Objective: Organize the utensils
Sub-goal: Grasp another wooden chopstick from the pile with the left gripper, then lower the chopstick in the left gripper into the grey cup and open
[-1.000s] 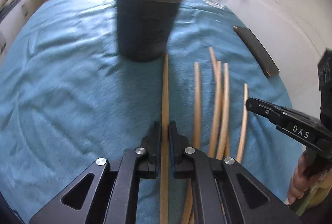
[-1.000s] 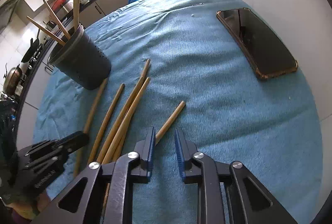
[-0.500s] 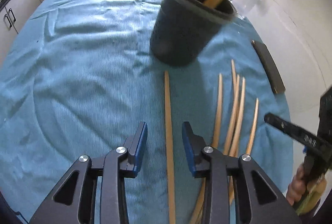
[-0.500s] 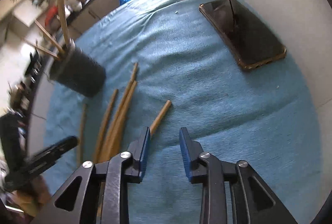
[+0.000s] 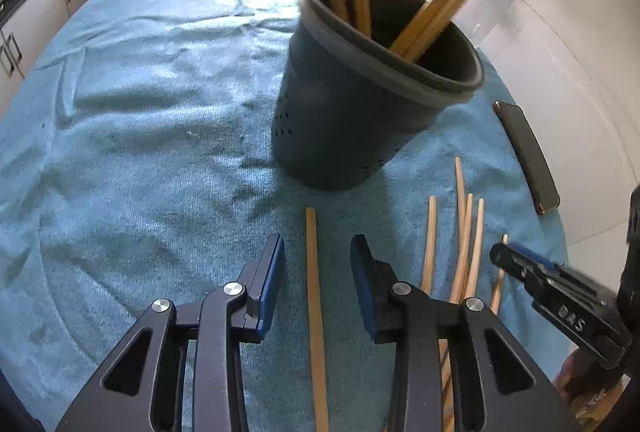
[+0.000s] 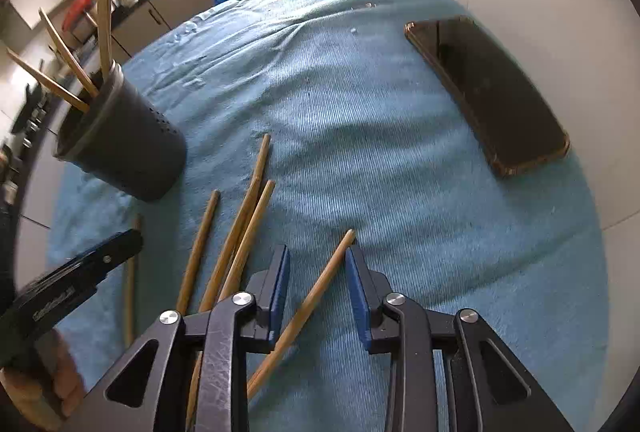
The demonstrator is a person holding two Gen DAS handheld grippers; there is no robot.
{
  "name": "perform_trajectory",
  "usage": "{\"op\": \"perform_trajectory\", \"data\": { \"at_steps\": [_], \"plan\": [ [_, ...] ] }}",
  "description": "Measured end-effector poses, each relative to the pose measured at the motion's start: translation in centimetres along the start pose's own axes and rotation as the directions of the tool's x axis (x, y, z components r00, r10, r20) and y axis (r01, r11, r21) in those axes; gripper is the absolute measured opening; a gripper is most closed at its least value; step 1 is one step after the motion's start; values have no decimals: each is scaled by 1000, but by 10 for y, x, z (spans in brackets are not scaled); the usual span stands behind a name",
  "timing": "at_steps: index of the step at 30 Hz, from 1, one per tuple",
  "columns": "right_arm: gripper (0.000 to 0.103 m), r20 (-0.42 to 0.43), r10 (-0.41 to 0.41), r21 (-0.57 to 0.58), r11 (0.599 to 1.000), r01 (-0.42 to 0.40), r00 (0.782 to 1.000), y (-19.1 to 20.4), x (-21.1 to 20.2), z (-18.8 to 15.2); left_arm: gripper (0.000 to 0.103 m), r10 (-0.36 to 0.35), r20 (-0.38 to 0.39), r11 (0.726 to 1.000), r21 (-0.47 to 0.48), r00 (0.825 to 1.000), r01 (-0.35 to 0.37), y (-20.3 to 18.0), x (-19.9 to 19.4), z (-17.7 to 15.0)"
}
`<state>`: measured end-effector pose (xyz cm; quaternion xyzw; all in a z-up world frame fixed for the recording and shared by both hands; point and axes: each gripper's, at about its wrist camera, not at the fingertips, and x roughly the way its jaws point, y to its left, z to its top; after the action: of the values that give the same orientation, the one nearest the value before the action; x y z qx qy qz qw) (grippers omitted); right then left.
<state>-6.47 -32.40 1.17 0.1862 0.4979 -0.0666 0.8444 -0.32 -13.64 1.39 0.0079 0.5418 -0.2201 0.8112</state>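
Both released, the left tongs (image 5: 316,264) are straddling one chopstick (image 5: 314,296) near the black holder (image 5: 360,119) while the closing right tongs (image 6: 316,272), lettered "DAS", are straddling another chopstick (image 6: 316,296).

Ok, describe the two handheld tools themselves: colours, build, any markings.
Both match: the left tool and right tool have matte black angular linkage arms with triangular cut-outs, silver round pivot pins and blue pads on the fingers. White lettering marks each one's side. No cables or sleeves show.
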Motion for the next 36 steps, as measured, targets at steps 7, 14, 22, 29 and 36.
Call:
{"op": "perform_trajectory", "data": {
  "at_steps": [7,14,22,29,36],
  "plan": [
    [6,16,15,15,1000,-15,1000,-3,-3,5,5,-3,23,999,41,1000,2,0,-11,-4],
    [6,160,126,-7,992,-127,979,-12,-59,-1,5,-35,158,997,67,987,25,-1,-86,-11],
    [6,317,150,-97,987,-125,936,-1,-130,-27,5,-64,308,993,112,949,31,-18,-163,-39],
    [6,404,162,-143,983,-113,900,2,-176,-59,5,-34,414,987,157,909,-34,-25,-210,-86],
    [6,483,173,-169,980,-102,858,2,-222,-90,5,-38,483,981,184,875,-59,-31,-245,-123]
  ]
}}
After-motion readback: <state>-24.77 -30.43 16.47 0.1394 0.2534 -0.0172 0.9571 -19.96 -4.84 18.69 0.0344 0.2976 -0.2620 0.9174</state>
